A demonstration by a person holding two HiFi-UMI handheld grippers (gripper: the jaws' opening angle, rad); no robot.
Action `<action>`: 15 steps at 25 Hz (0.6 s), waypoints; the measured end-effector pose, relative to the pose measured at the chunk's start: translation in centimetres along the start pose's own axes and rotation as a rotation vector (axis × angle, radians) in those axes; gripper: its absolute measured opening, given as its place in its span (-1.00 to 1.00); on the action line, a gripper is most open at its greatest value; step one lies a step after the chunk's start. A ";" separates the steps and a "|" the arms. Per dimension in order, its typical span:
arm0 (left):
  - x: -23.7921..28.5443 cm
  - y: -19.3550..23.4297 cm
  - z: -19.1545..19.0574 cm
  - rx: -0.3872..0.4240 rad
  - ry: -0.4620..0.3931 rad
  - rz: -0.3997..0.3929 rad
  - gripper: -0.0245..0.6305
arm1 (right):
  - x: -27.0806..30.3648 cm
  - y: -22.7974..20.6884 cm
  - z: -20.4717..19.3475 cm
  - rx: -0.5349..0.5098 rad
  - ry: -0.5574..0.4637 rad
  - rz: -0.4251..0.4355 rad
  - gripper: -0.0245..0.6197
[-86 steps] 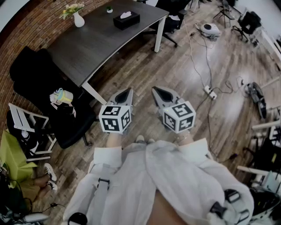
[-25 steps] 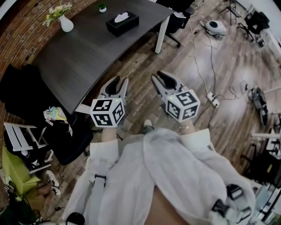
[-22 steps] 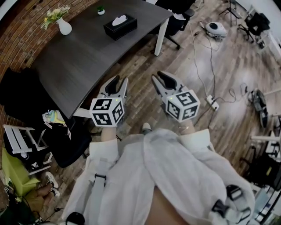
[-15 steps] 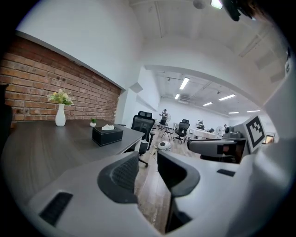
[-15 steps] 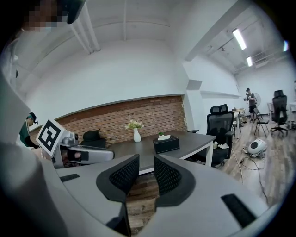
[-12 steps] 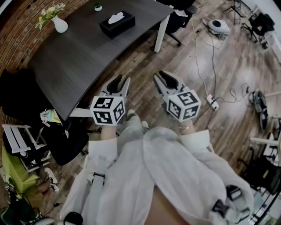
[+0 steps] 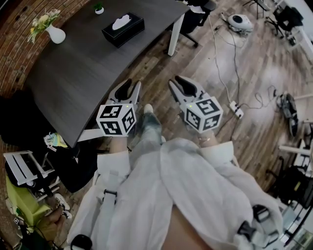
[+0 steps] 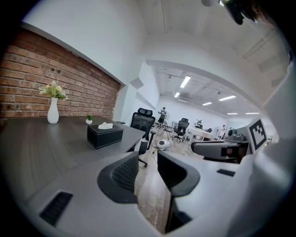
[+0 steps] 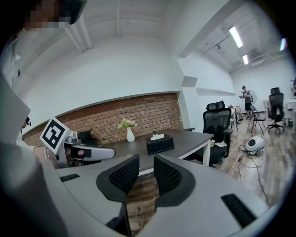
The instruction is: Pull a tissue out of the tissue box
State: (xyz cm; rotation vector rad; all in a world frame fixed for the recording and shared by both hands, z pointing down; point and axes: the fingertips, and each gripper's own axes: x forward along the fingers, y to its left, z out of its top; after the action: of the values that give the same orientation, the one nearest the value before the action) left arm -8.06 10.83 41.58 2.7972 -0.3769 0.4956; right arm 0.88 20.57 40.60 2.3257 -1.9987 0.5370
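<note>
Hanging level and side by side in front of the person, the left tool and the right tool both have their jaws apart with nothing between them; each tool's own view shows only bare gap and floor past the ribbed pads. The left tool sits just beside the right-hand edge of the dark table, and the right tool is further right over the wooden floor.

The tissue box, black and oblong, stands at the far end of the table, well apart from both tools. A white tissue pokes up from its top slot. Left of the box stand a white vase with flowers and a small potted plant, both clear of it.

I judge the step in hand to be the reach toward the box, with no grasp begun. The next move calls for carrying one tool to the far end of the table and setting its open jaws either side of the raised tissue. It should pinch only the paper and draw upward. The other tool may need to steady the light box.
</note>
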 end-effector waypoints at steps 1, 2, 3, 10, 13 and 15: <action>0.8 0.5 0.5 0.005 0.000 -0.008 -0.59 | 0.9 -0.5 0.4 -0.002 -0.002 -0.004 -0.69; 1.5 1.1 1.0 0.008 -0.001 -0.013 -0.59 | 1.8 -0.8 0.8 -0.002 -0.004 -0.006 -0.69; 2.2 1.7 1.5 0.009 -0.002 -0.017 -0.59 | 2.8 -1.1 1.2 -0.003 -0.003 -0.006 -0.69; 7.2 5.9 4.7 -0.013 -0.012 -0.023 -0.59 | 9.5 -3.3 4.1 -0.023 0.008 0.022 -0.69; 9.0 7.9 6.6 -0.002 -0.016 -0.027 -0.59 | 12.1 -5.2 5.5 -0.014 0.005 -0.008 -0.69; 9.9 9.6 7.5 0.002 -0.017 -0.027 -0.59 | 13.9 -6.0 6.4 -0.011 0.002 -0.026 -0.69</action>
State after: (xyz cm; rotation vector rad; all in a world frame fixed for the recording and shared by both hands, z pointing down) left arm 0.31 -2.47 40.54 2.8063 -0.3417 0.4670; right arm 9.83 6.85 39.59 2.3401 -1.9630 0.5258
